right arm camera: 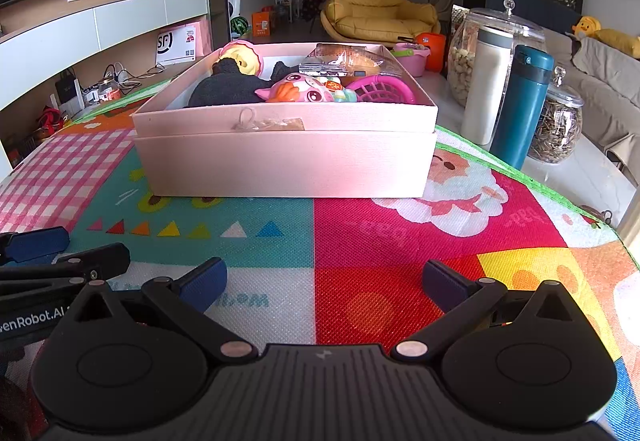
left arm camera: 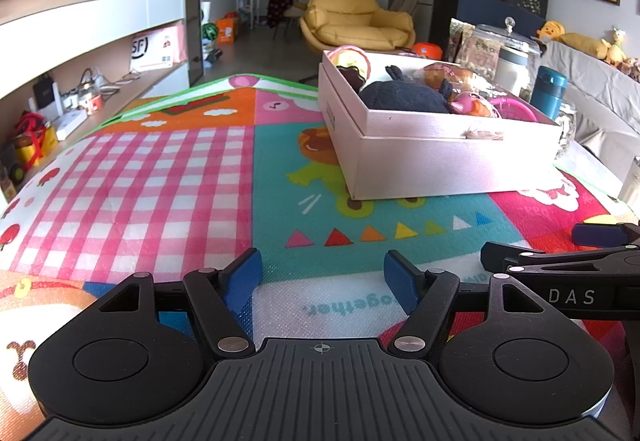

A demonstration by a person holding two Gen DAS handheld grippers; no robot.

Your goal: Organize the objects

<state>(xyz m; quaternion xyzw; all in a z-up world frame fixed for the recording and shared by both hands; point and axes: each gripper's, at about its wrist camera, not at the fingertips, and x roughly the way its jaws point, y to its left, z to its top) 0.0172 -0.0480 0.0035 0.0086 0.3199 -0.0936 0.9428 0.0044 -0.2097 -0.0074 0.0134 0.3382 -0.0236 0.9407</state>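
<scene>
A pale pink box [left arm camera: 440, 157] [right arm camera: 288, 161] stands on the colourful play mat [left arm camera: 160, 169] [right arm camera: 400, 241]. Inside lie a dark plush toy [left arm camera: 404, 95] [right arm camera: 228, 89], a pink cartoon toy [right arm camera: 304, 89] [left arm camera: 470, 103], a magenta basket [right arm camera: 384, 89] [left arm camera: 514, 109], a yellow-pink toy [left arm camera: 352, 61] [right arm camera: 242, 59] and a wrapped snack [right arm camera: 344, 61]. My left gripper [left arm camera: 322, 283] hovers over the mat in front of the box, open, nothing between its blue pads. My right gripper [right arm camera: 324, 283] is beside it, also open and empty. Each shows in the other's view at the edge.
A teal flask [right arm camera: 520, 105] [left arm camera: 548, 91], a white tumbler [right arm camera: 486, 85] and glass jars [right arm camera: 556, 121] stand right of the box on a white table top [right arm camera: 580, 177]. A TV shelf [left arm camera: 80, 81] runs along the left. A yellow armchair [right arm camera: 376, 1] sits behind.
</scene>
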